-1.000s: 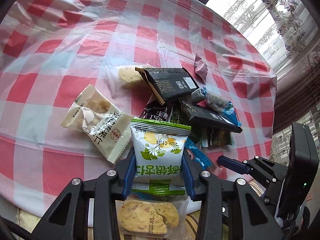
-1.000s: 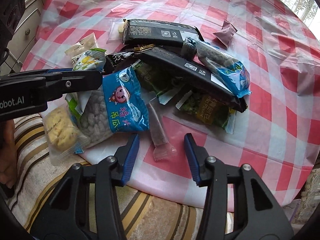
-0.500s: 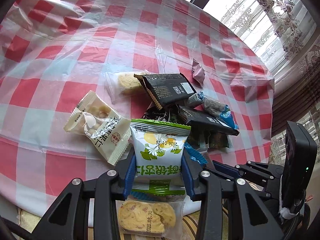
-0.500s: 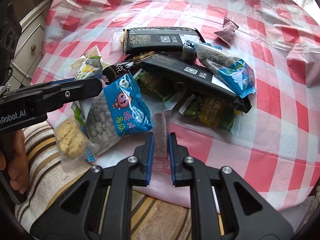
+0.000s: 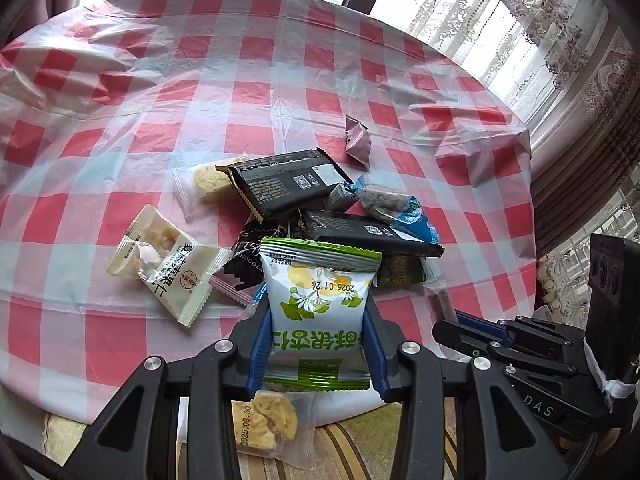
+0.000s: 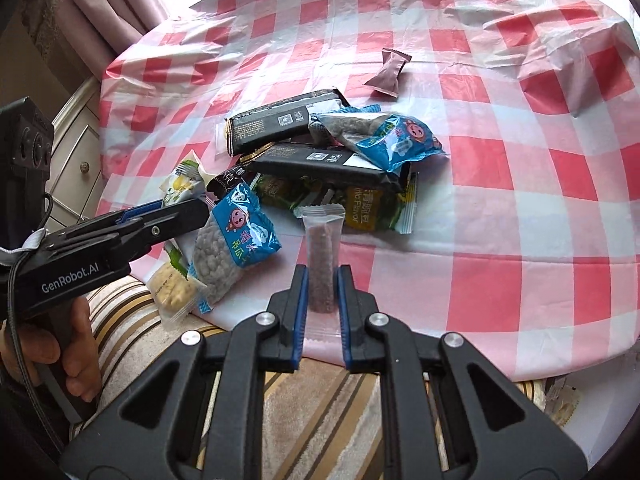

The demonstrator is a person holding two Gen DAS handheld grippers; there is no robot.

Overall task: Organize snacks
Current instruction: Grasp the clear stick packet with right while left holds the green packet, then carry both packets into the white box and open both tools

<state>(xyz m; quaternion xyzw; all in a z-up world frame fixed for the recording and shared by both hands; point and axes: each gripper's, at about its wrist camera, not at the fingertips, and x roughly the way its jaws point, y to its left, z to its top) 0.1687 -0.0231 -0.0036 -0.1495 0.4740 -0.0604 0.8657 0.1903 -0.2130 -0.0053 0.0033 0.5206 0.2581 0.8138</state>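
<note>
My left gripper (image 5: 316, 312) is shut on a green-and-white snack packet (image 5: 318, 300), held upright above the table's near edge. A clear cookie packet (image 5: 268, 424) shows below its fingers. My right gripper (image 6: 322, 280) is shut on a slim clear stick packet (image 6: 322, 256) with dark filling, lifted off the cloth. A heap of snacks lies mid-table: two black bars (image 5: 280, 184) (image 6: 316, 162), a blue peanut bag (image 6: 384, 136), green packets (image 6: 360, 204). Another blue peanut bag (image 6: 232, 248) lies beside the left gripper (image 6: 188, 212).
The round table wears a red-and-white checked cloth (image 5: 120, 92). A white nut packet (image 5: 168, 264) and a pale cookie packet (image 5: 200, 184) lie left of the heap; a small mauve sachet (image 6: 388, 74) lies behind it. A striped cushion (image 6: 320, 400) sits below the near edge. A hand (image 6: 76, 356) grips the left handle.
My right gripper closed on the stick packet and lifted it off the cloth, pulling back. My left gripper rose and drew back a little with its green packet still held.
</note>
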